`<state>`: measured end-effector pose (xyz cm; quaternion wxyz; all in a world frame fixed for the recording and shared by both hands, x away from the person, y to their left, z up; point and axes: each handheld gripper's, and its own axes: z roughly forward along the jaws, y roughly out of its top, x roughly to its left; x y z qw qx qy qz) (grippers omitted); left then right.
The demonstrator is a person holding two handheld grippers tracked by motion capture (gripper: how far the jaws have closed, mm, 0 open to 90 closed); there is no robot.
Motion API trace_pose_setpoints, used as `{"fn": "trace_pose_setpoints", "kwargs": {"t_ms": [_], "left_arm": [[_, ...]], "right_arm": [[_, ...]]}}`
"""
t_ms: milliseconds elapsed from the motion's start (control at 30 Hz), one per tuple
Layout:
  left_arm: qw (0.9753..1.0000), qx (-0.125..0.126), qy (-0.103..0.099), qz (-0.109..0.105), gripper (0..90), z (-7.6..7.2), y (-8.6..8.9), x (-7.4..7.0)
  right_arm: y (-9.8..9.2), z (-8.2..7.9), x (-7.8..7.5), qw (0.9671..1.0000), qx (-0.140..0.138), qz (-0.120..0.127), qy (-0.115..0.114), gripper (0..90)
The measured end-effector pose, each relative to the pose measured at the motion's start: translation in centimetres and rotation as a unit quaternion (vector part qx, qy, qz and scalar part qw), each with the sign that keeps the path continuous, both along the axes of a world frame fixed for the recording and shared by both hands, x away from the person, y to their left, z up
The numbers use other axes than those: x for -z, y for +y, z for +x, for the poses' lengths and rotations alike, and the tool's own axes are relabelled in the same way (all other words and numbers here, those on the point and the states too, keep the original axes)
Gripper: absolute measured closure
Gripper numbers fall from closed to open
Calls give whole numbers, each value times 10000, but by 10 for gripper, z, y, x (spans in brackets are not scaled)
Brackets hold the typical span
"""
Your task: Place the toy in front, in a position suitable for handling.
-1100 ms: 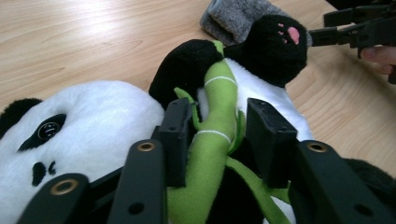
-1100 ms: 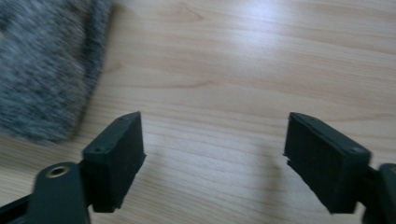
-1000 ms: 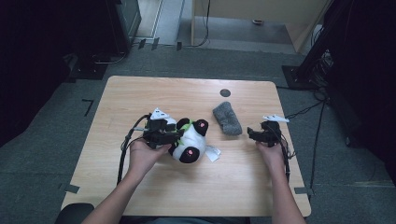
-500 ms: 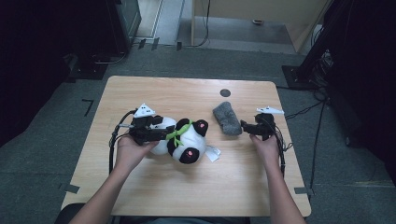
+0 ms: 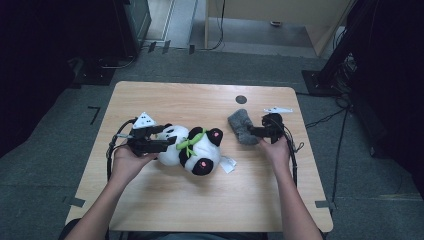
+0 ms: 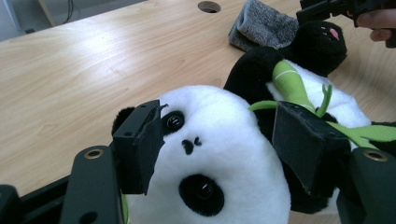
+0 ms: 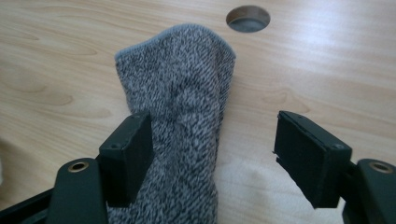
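No legible text, label, brand, number or sign anywhere. White tag (image 5: 228, 164) beside plush panda (image 5: 192, 147): too small to read.

The toy panda (image 5: 192, 147) is laid on the table (image 5: 165, 200) left of centre, its head toward the left gripper (image 5: 159, 139). The sock (image 5: 241, 126) is placed to its right, farther back, just before the table hole (image 5: 241, 99), with the right gripper (image 5: 256, 132) at the sock's right edge.
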<state>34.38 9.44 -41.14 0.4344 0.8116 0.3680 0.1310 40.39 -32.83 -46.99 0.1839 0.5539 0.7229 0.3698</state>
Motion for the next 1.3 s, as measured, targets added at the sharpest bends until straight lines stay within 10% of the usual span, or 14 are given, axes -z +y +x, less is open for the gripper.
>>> {"fn": "trace_pose_setpoints", "kwargs": {"t_ms": [567,1300], "left_arm": [[9996,-77,18,-277,313,-9,24,17],[9990,166,83,-398,225,2,25,40]], "right_arm": [[18,15,14,9997,-217,-21,-110,378],[18,23,37,9987,-423,28,286,456]]}}
